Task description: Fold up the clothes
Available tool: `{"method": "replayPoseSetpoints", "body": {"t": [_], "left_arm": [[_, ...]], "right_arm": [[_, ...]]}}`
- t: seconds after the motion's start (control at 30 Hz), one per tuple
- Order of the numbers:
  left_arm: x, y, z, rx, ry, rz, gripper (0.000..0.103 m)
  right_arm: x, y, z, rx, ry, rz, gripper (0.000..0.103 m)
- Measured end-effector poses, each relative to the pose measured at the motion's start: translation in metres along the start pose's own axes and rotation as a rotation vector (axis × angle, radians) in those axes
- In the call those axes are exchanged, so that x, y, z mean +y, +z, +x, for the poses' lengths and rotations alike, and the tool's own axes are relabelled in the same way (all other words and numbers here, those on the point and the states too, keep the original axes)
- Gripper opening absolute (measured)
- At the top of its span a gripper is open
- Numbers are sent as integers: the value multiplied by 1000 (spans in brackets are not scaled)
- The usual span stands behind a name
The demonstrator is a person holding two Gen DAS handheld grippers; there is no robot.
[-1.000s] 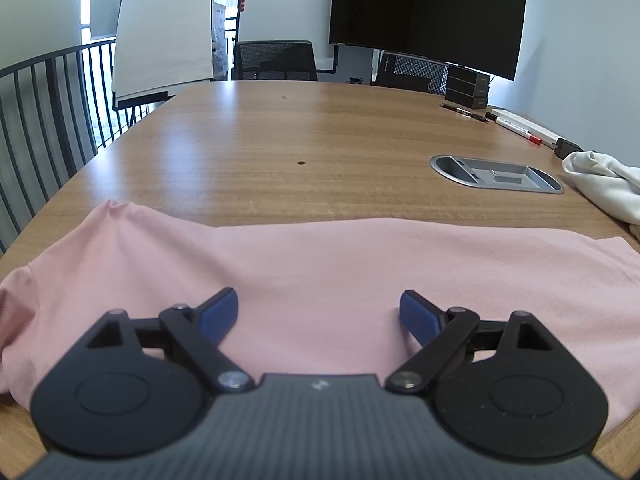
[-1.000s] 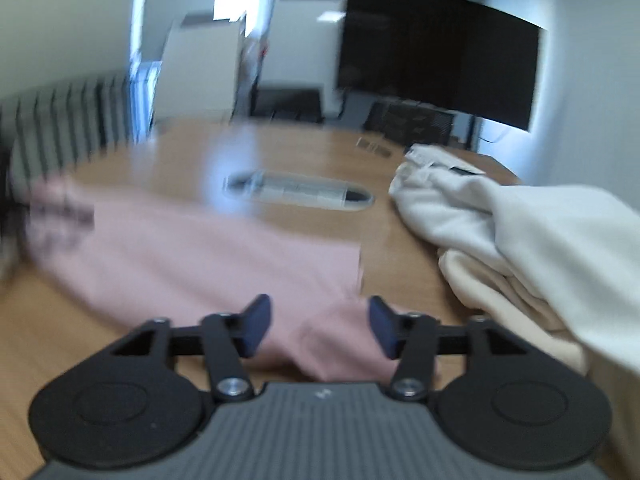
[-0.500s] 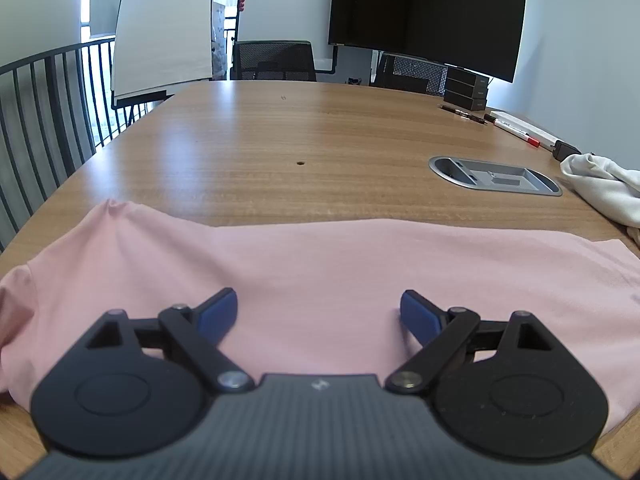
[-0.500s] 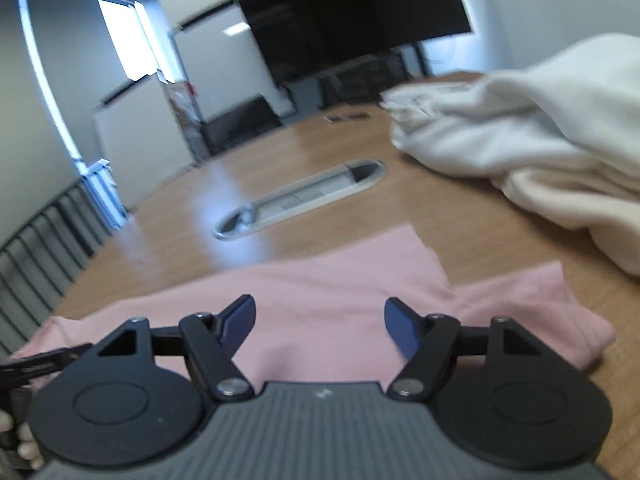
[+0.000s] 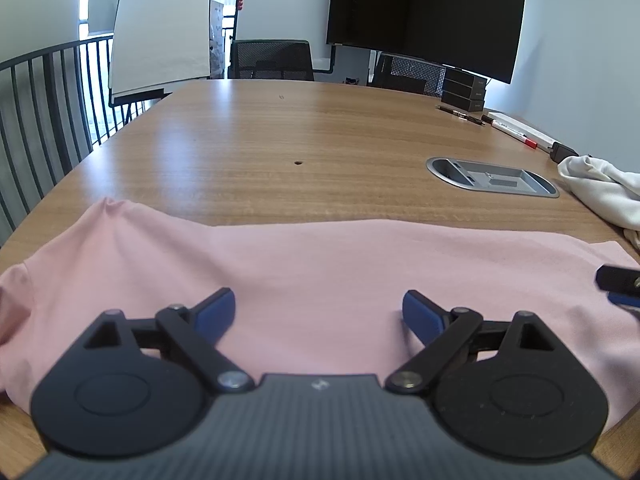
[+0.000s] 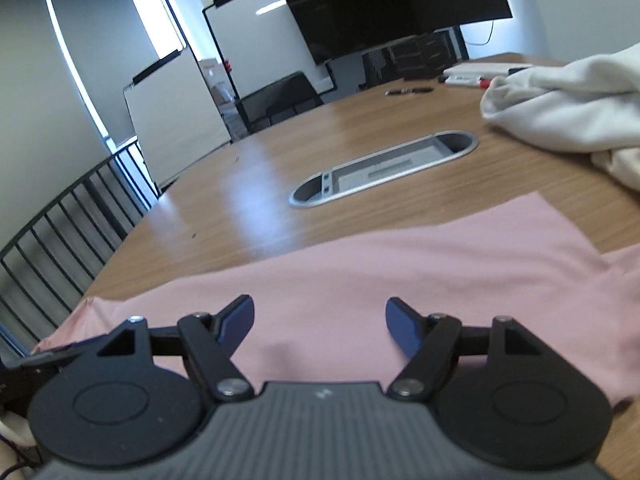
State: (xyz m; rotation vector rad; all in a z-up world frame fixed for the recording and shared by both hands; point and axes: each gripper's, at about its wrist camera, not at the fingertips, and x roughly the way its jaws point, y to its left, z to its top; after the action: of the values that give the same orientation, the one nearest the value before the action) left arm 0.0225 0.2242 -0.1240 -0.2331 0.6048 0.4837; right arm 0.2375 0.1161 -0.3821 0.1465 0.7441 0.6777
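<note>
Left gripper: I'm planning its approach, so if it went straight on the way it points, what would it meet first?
Probably the pink shirt spread just ahead of the open left gripper; bare wooden table lies beyond. Its height above the cloth is unclear.

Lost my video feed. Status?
Left tongs open, right tongs open, both over the pink shirt. Shirt spread flat. White clothes heaped beside it, not touching.
</note>
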Motion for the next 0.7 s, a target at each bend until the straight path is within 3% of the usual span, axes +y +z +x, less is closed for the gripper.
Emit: {"method": "replayPoseSetpoints", "body": {"t": [0.1, 0.23, 0.47, 0.7], "left_arm": [[1, 0, 0, 0, -9, -10, 92], [1, 1, 1, 1, -14, -16, 93], [-1, 0, 1, 2, -6, -5, 93], [-1, 1, 2, 2, -8, -6, 94]], "right_arm": [[13, -3, 6, 17, 26, -8, 76], [-8, 1, 0, -11, -44, 0, 76], [-39, 8, -13, -70, -70, 8, 72], [-70, 12, -19, -73, -179, 21, 77]]}}
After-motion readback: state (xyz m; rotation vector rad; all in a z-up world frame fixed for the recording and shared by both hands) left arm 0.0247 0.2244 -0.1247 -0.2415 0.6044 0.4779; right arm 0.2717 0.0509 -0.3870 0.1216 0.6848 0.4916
